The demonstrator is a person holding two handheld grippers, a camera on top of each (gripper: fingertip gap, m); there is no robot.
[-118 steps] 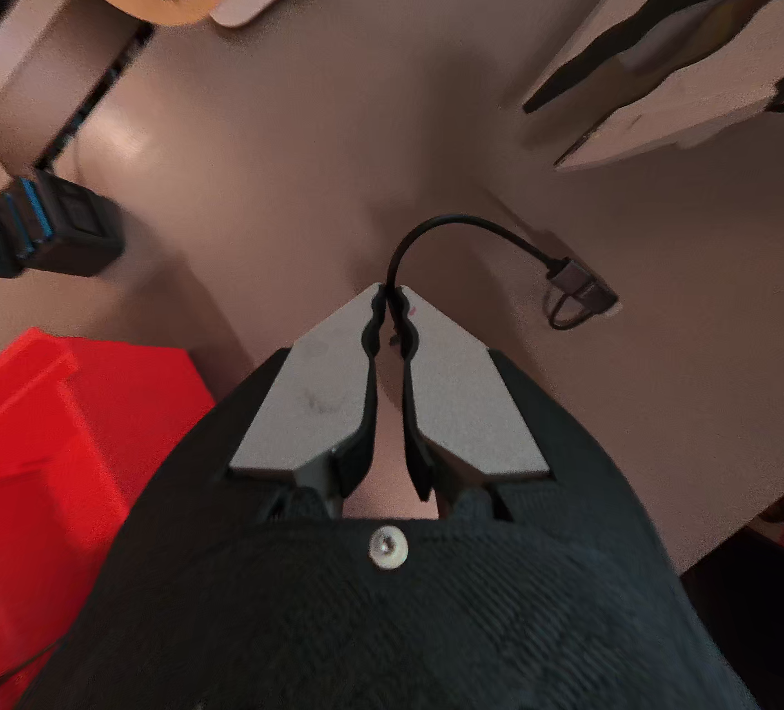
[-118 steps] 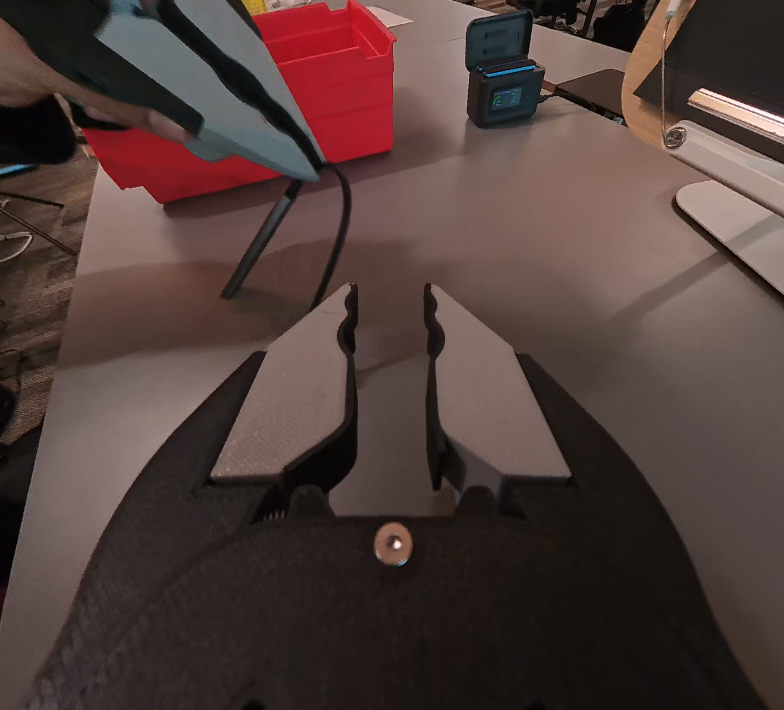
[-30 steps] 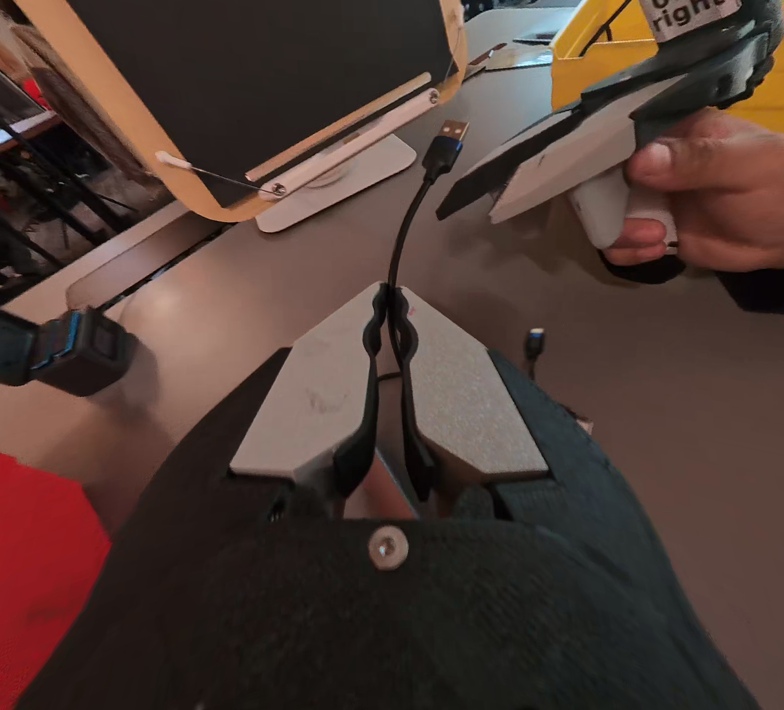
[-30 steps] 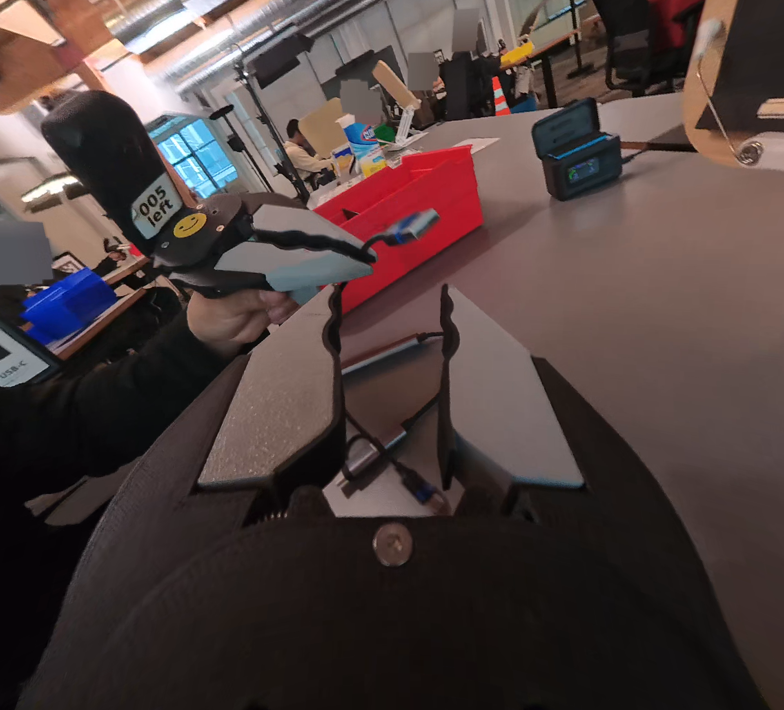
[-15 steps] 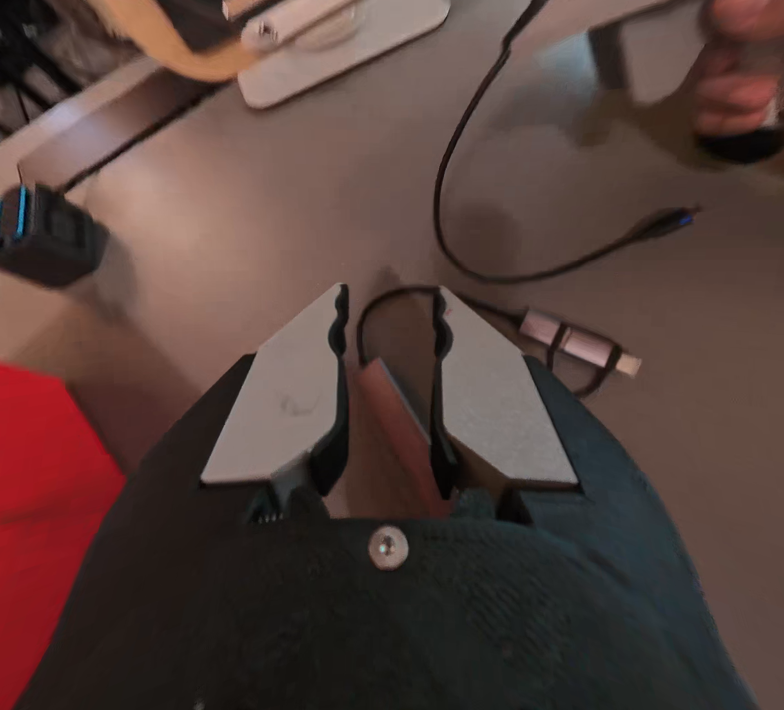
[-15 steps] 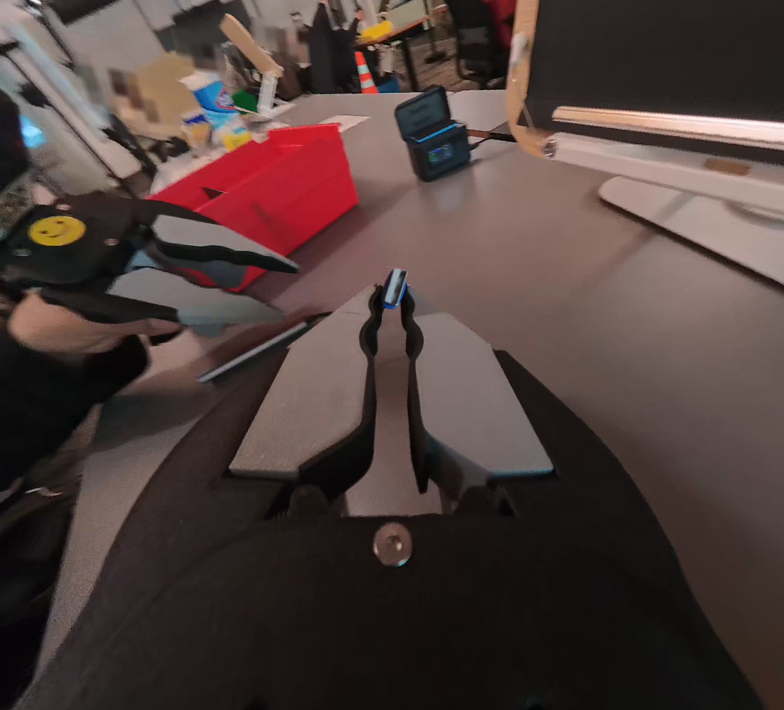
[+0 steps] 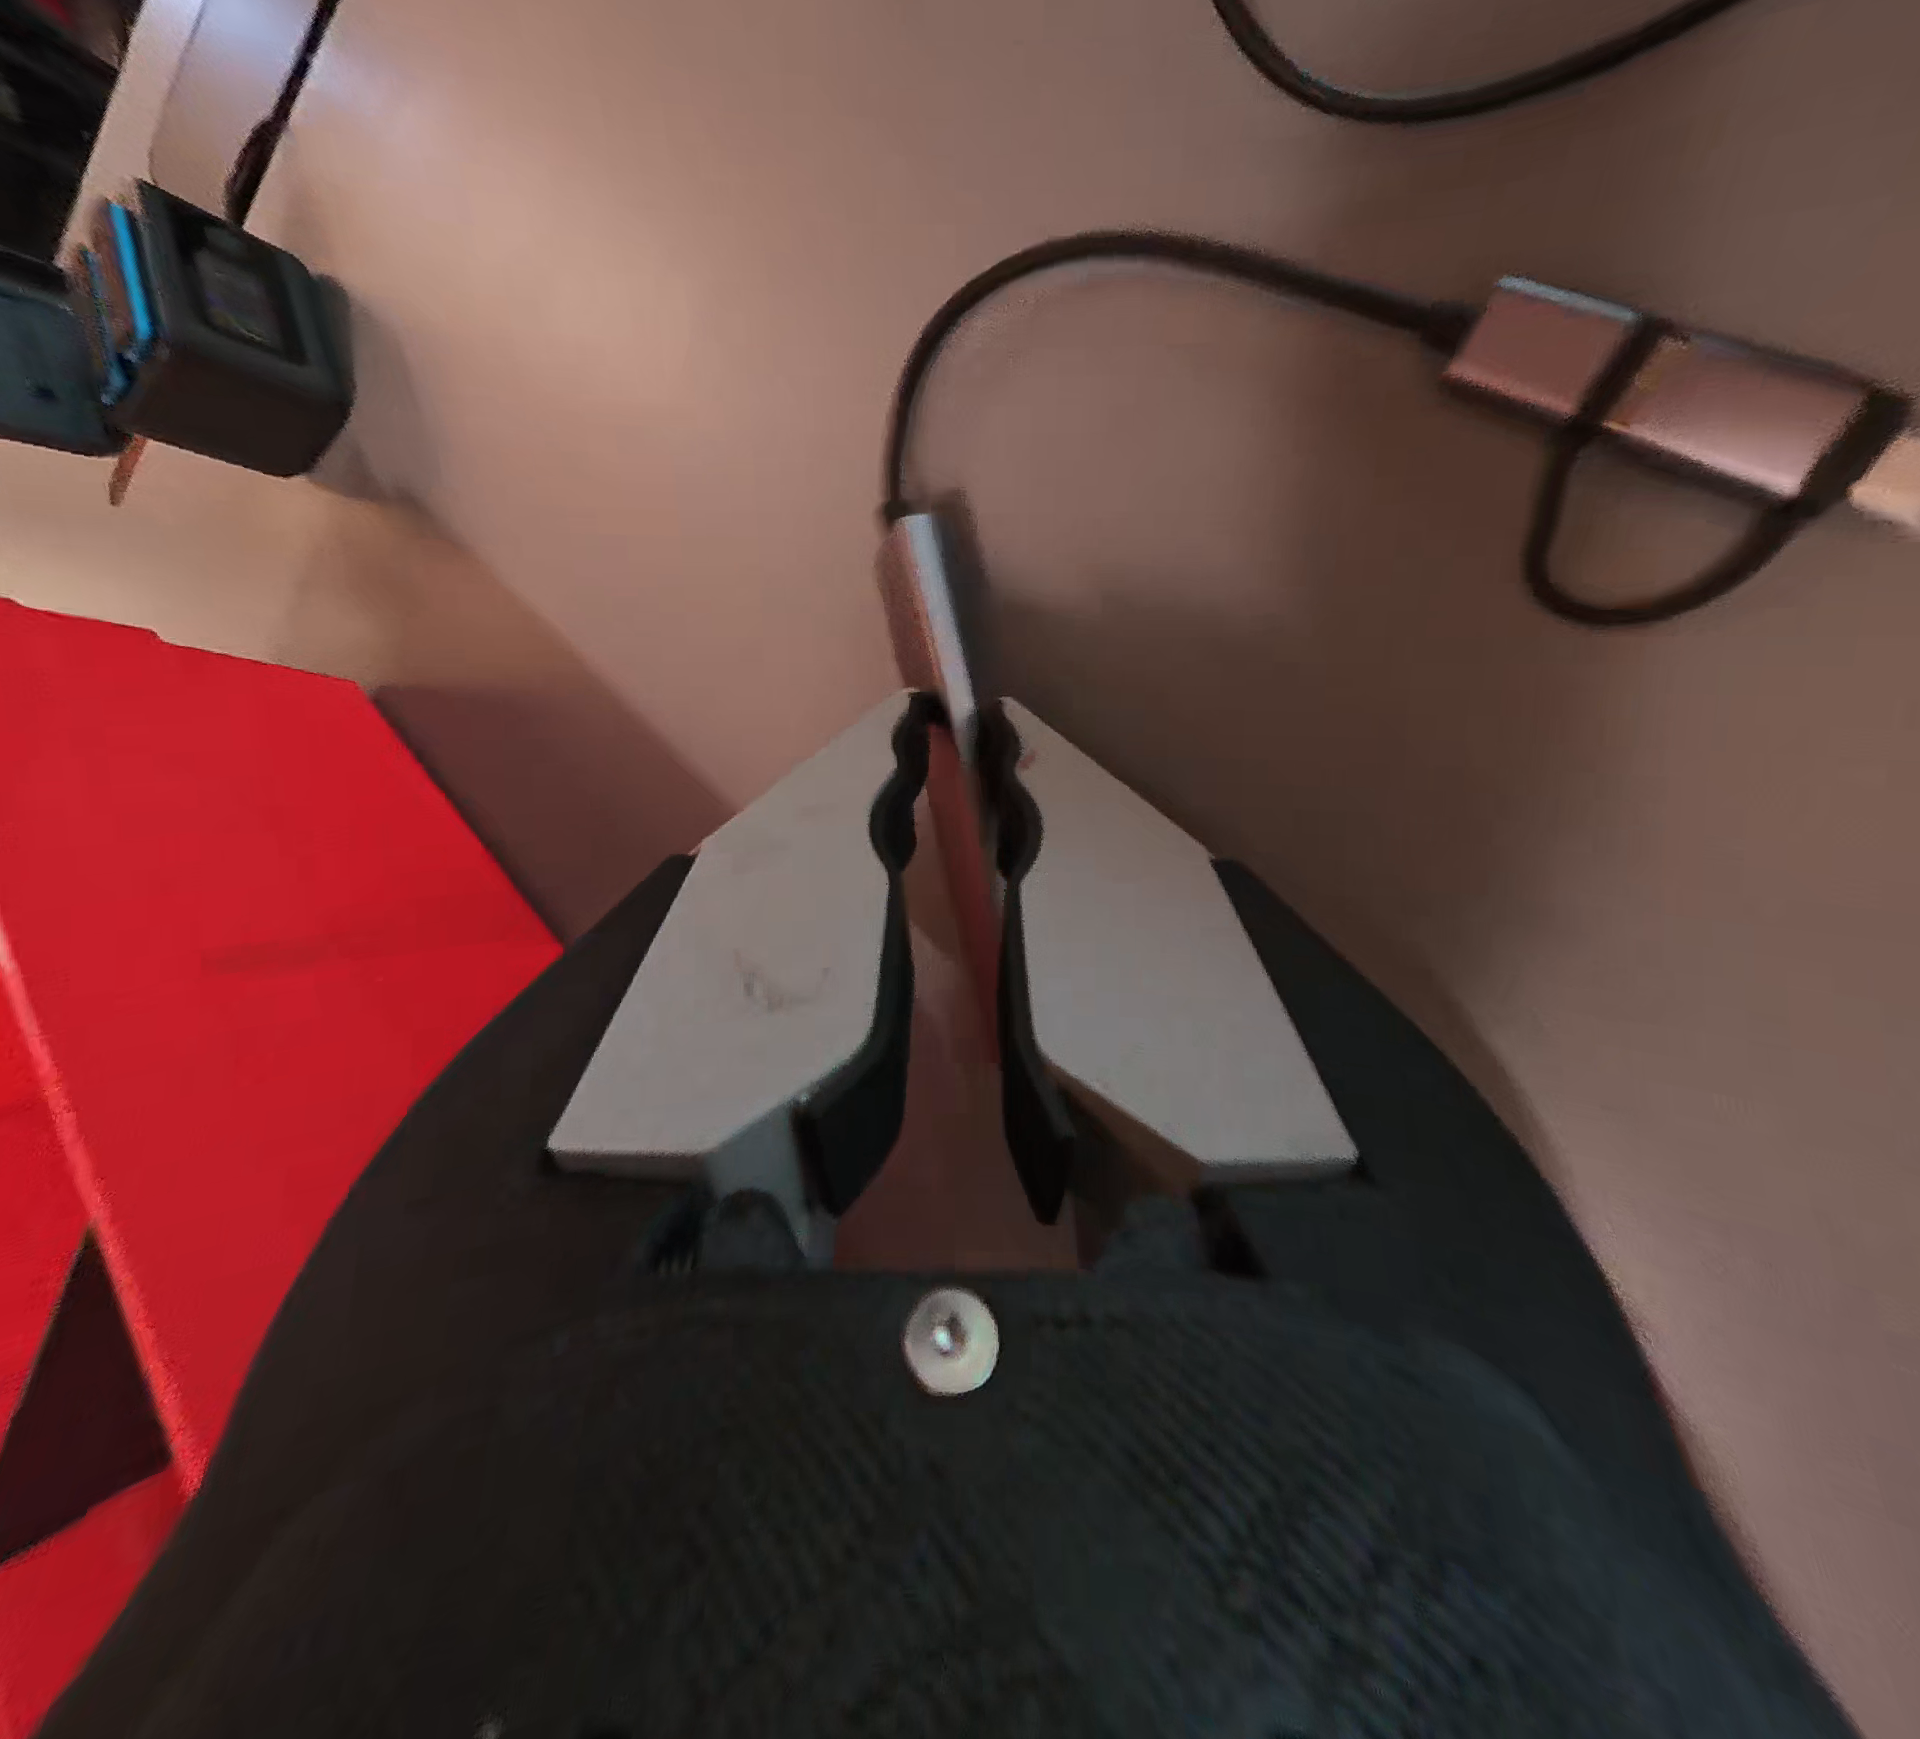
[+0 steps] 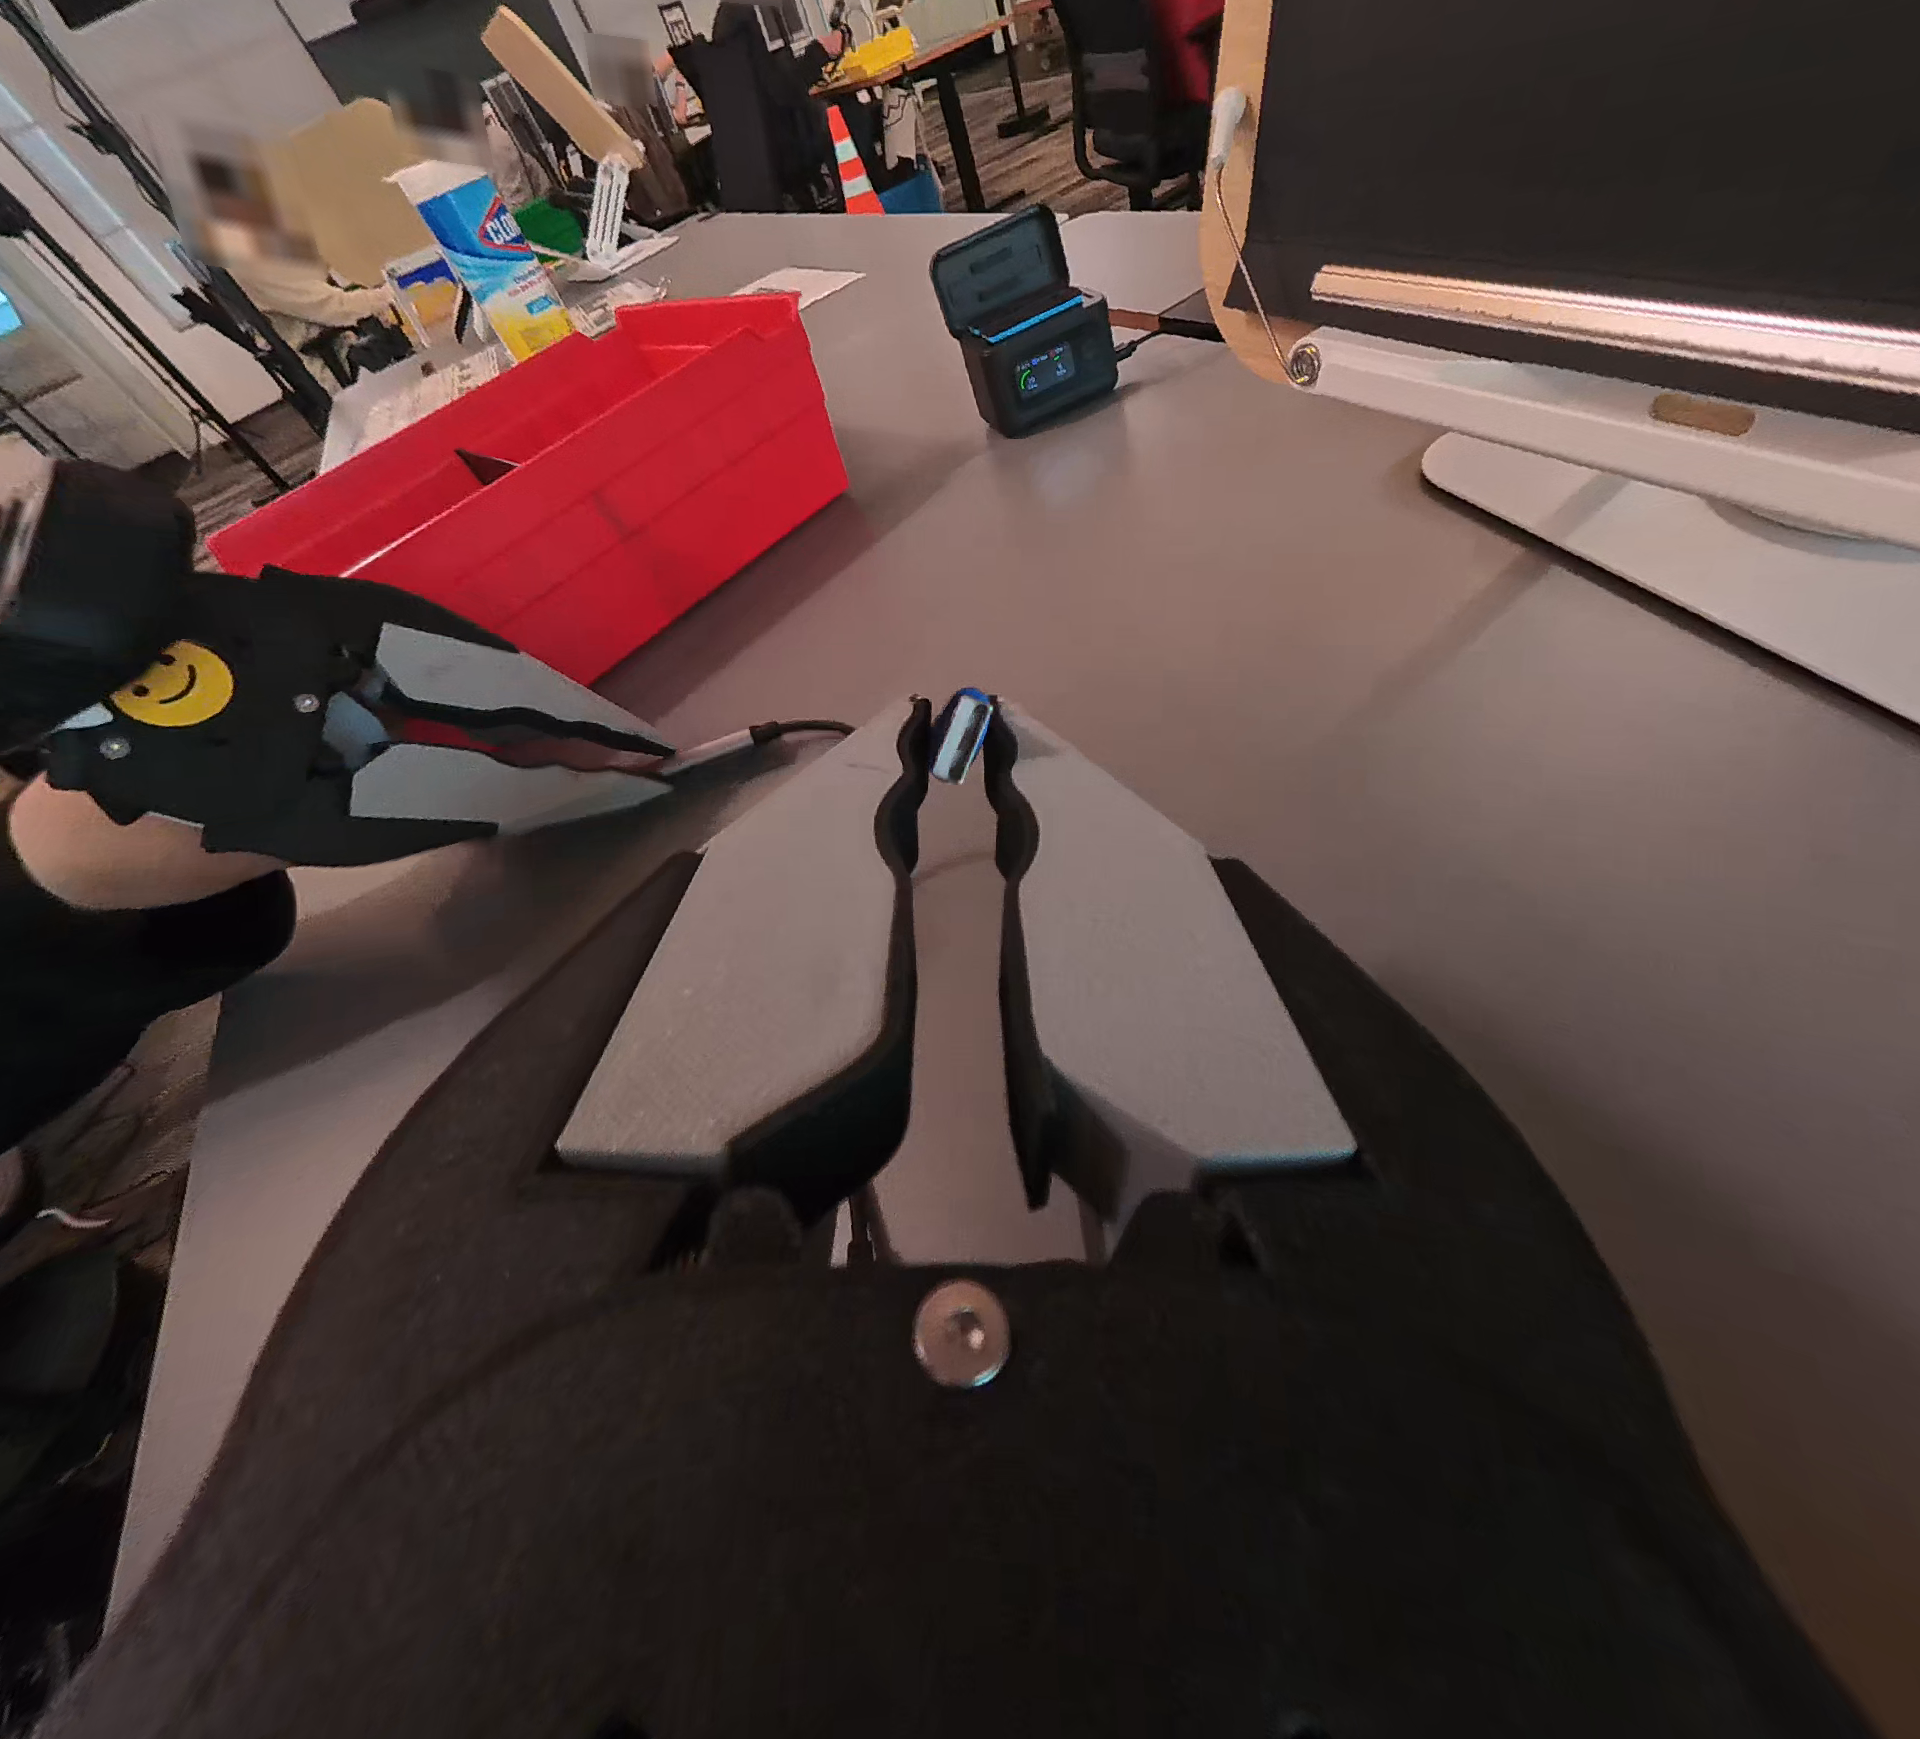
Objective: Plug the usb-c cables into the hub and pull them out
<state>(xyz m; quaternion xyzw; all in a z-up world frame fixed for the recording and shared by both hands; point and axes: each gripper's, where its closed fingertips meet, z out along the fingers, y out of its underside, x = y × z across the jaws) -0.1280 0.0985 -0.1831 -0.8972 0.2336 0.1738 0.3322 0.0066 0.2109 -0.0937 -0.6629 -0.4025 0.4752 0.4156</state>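
In the left wrist view my left gripper (image 7: 954, 713) is shut on a slim grey hub (image 7: 935, 609), which sticks out past the fingertips, edge-on. The hub's black lead (image 7: 1091, 250) curls to a grey connector with an adapter (image 7: 1662, 401) lying on the table. A second black cable (image 7: 1351, 94) runs across the top right. In the right wrist view my right gripper (image 8: 956, 713) is shut on that cable's silver plug with a blue insert (image 8: 961, 735). The left gripper (image 8: 582, 754) shows at the left, holding the hub (image 8: 717, 759) low over the table.
A red bin (image 8: 582, 484) stands at the back left and shows beside the left gripper (image 7: 208, 858). A black charging case (image 8: 1029, 339) sits behind it. A monitor (image 8: 1558, 79) on a white stand (image 8: 1662, 546) fills the right. The grey table (image 8: 1247, 650) lies between them. The gap from one gripper's tips to the other's is roughly 20 cm. From my right tips it is roughly 20 cm to the monitor (image 8: 1558, 79); from my left, 30 cm.
My left gripper, which held the cable a second ago and then stood open over the hub, has shut on the hub. My right gripper took the plug and still holds it.
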